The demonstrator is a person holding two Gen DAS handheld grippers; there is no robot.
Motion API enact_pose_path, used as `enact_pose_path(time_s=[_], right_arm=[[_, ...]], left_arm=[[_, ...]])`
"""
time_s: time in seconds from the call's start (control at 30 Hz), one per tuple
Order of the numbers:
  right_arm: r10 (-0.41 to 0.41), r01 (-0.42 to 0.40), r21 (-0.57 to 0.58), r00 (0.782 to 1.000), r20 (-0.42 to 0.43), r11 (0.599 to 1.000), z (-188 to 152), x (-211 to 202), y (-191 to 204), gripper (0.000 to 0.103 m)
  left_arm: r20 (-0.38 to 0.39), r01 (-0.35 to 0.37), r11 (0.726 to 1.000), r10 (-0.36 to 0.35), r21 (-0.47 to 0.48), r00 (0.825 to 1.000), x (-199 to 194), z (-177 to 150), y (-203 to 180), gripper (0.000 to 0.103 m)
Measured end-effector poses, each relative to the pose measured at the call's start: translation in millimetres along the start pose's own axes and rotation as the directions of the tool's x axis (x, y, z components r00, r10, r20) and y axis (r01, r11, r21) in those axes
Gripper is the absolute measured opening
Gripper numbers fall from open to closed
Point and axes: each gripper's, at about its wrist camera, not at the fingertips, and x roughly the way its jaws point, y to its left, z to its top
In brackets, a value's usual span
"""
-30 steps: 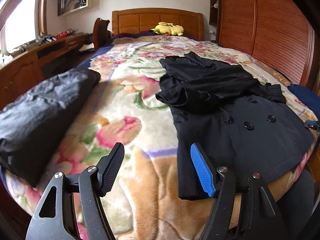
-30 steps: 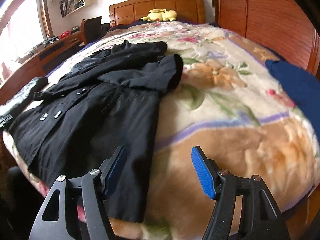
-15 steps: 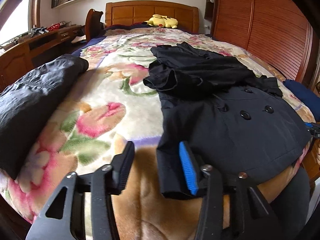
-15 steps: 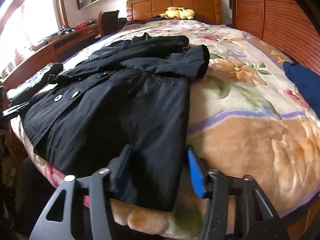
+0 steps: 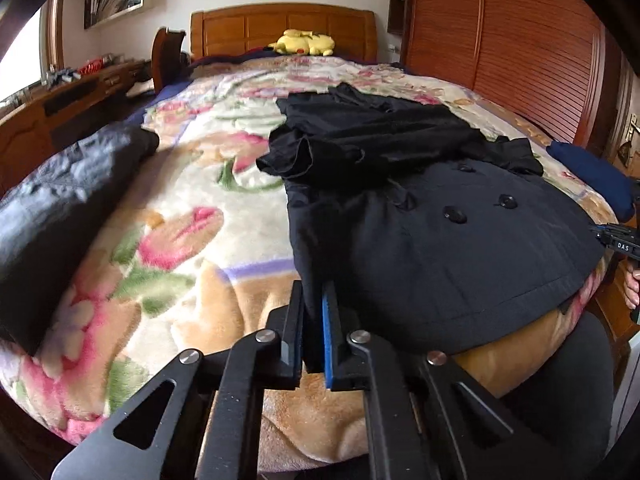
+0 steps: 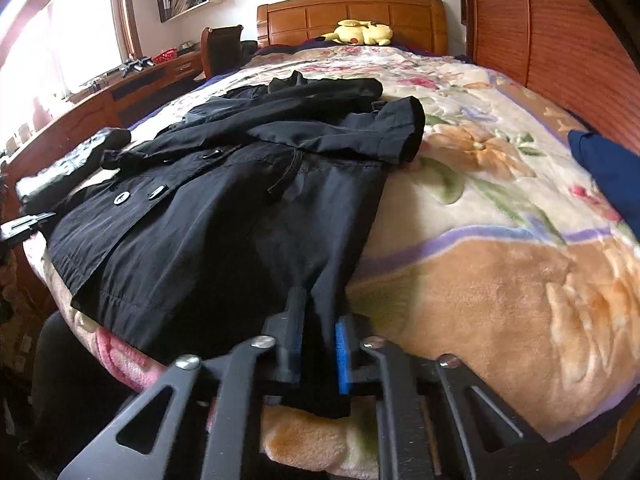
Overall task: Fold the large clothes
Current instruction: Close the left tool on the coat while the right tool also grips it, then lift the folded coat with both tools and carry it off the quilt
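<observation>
A black double-breasted coat (image 5: 420, 216) (image 6: 224, 216) lies spread on the floral blanket of the bed (image 5: 200, 184), its hem hanging over the foot edge and its sleeves folded across the chest. My left gripper (image 5: 313, 300) is closing, its pads pinching the hem's left corner. My right gripper (image 6: 318, 312) is closing too, clamped on the hem's right corner. In the left wrist view, the right gripper (image 5: 618, 238) shows at the right edge with a hand below it. The left gripper (image 6: 24, 226) shows at the far left of the right wrist view.
A folded dark padded jacket (image 5: 60, 204) lies on the bed's left side. A navy garment (image 6: 612, 176) sits on the right side. A yellow plush toy (image 5: 302, 42) rests by the headboard. A wooden desk (image 5: 68, 108) runs along the left, a wooden wardrobe (image 5: 500, 40) along the right.
Both grippers have closed from wide open onto the coat's hem corners. The left gripper has shifted right to the coat's edge; the right has kept its place.
</observation>
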Motion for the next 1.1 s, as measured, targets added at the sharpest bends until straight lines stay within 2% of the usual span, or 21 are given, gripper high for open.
enact_pose_path(time_s=[0.13,0.3,0.5,0.63,0.8,0.87,0.97,1.1], right_arm=[[-0.007,0.007,0.007,0.998,0.056,1.0,10.3,-17.3,-2.4,0.005],[-0.009,0.012,-0.016,0.988,0.152,1.0,26.5,-61.0,-2.5,0.005],[-0.001,0.018,-0.067,0.969,0.248,0.998,40.3,-117.0,9.9,0.005],[0.006,0.028,-0.101,0.945,0.327,0.995,46.2,-159.7,17.6,0.004],[0.012,0.051,-0.134,0.9,0.436,0.99,57.6,-215.1,27.9,0.004],[0.049,0.032,-0.163,0.88,0.472,0.986,59.7,-235.2,28.0,0.004],[0.06,0.034,-0.172,0.858,0.511,0.984,54.6,-262.3,25.7,0.004],[0.058,0.041,-0.172,0.847,0.529,0.984,42.4,-275.7,20.7,0.004]], left_arm=[[0.065,-0.006,1.0,0.005,0.007,0.998,-22.6,7.1,-7.5,0.006],[0.151,-0.011,1.0,0.007,0.028,0.989,-60.4,22.9,-18.6,0.006],[0.258,-0.014,0.998,-0.004,0.066,0.966,-111.6,39.5,-28.8,0.005],[0.334,-0.029,0.996,-0.003,0.09,0.942,-145.6,47.0,-31.7,0.005],[0.421,-0.043,0.996,0.005,0.079,0.907,-181.8,61.6,-26.0,0.005],[0.452,-0.045,0.996,0.006,0.076,0.892,-196.8,64.1,-23.5,0.005],[0.491,-0.049,0.996,0.005,0.077,0.871,-217.3,63.9,-20.1,0.005],[0.513,-0.059,0.995,0.007,0.085,0.859,-226.2,63.5,-17.1,0.005]])
